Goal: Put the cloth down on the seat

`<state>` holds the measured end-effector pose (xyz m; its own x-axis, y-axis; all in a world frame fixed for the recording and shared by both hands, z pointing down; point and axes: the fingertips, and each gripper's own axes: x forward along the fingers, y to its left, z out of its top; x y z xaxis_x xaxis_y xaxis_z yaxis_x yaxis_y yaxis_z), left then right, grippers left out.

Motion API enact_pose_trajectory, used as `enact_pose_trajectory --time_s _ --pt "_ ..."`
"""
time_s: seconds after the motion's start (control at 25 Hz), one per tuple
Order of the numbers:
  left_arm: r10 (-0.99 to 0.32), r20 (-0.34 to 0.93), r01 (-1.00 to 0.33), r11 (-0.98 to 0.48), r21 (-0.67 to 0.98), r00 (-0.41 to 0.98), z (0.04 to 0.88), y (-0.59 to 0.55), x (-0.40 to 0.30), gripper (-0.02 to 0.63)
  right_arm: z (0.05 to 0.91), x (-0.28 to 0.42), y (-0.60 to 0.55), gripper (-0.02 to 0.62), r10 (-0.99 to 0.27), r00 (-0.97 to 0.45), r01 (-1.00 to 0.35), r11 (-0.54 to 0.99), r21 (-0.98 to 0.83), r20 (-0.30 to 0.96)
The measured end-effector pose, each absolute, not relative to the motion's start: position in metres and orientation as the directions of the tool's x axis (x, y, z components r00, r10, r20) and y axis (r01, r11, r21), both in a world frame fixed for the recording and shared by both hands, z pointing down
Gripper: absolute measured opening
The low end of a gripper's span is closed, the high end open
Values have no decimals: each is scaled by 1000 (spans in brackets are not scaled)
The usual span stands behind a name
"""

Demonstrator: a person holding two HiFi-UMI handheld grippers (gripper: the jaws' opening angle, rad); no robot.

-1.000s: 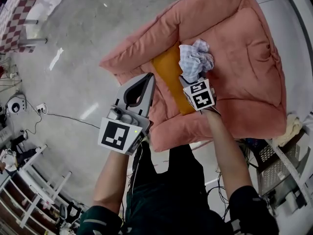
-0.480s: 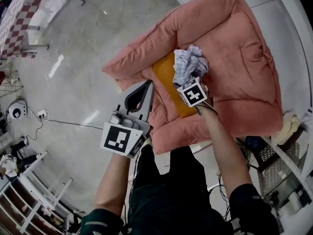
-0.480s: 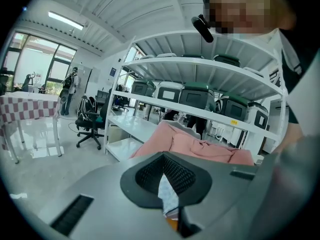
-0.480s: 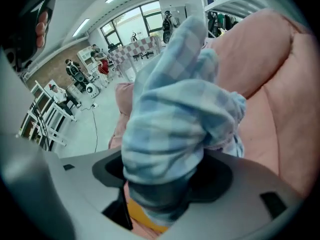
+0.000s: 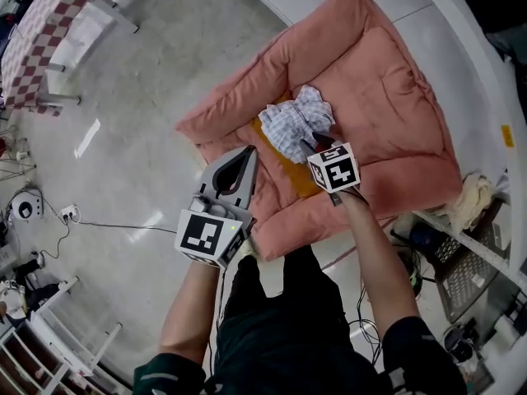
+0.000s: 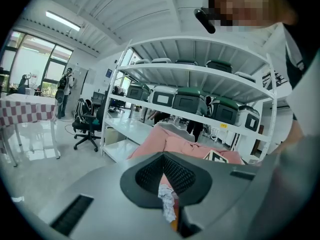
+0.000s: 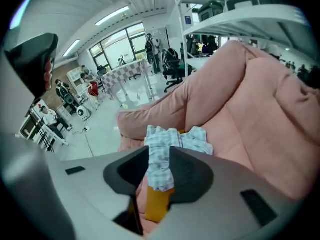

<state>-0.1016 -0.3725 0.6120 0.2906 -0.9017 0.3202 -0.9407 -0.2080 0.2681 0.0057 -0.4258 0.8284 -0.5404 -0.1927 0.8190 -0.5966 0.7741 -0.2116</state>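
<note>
A pale blue checked cloth (image 5: 295, 122) lies partly spread over the orange pad (image 5: 293, 171) of the pink cushioned seat (image 5: 387, 97). My right gripper (image 5: 317, 145) hovers at the cloth's near edge. Its jaws are closing, and a fold of the cloth (image 7: 161, 156) is pinched between them while the rest drapes onto the seat (image 7: 260, 109). My left gripper (image 5: 248, 153) hangs over the seat's front-left rim with its jaws together and nothing held. The cloth (image 6: 167, 204) shows through its slot in the left gripper view.
A white metal rack (image 5: 473, 245) with wire baskets stands to the right of the seat. A cable (image 5: 107, 197) runs over the grey floor at left. A checked table (image 5: 33, 39) is at the far left. My legs (image 5: 288, 319) are just before the seat's front edge.
The cloth has come down and to the left, from a bunched lump to a wider spread over the orange pad. The right gripper followed it. The left gripper barely moved.
</note>
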Motion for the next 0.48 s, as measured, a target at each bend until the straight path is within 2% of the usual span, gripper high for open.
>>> enact_pose_trajectory --time_s 0.12,0.48 --pt "-901 322 -940 -205 273 290 606 -361 -106 3 790 2 -422 40 -283 -588 -614 766 -191 758" --pt "-890 348 -935 -192 299 294 560 -324 -120 3 656 -5 -388 15 -447 -667 -651 738 -175 596"
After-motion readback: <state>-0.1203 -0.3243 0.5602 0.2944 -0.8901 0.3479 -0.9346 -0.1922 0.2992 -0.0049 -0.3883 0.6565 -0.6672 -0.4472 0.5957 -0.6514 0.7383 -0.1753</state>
